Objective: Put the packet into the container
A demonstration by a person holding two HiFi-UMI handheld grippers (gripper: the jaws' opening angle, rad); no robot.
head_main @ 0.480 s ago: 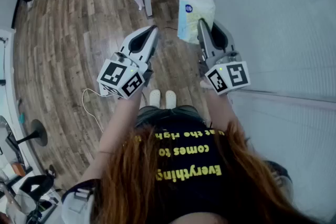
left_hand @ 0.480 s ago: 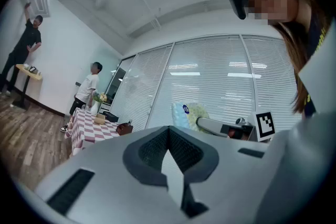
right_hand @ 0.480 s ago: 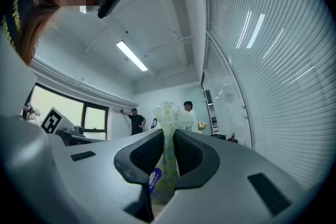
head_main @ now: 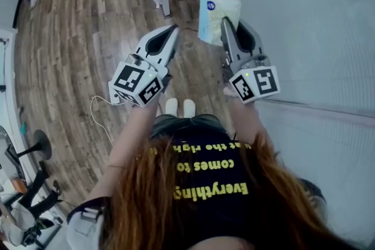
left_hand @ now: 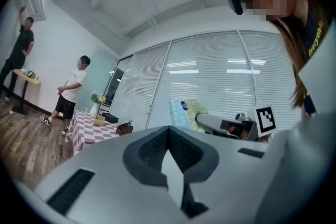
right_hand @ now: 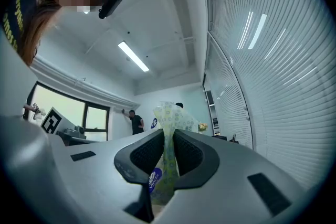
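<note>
My right tool (head_main: pixel 225 25) pinches the packet (head_main: pixel 217 9), which sticks out past its jaws, in the air above the wooden floor (head_main: pixel 76 38). My left tool (head_main: pixel 173 31) is closed with nothing in it

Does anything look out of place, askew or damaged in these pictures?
Nothing is spilled or broken. The packet is only squeezed thin where the right gripper pinches it, as a soft pack would be. No container is in view.

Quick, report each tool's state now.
Left tool: closed, empty.
Right tool: closed on the packet.
</note>
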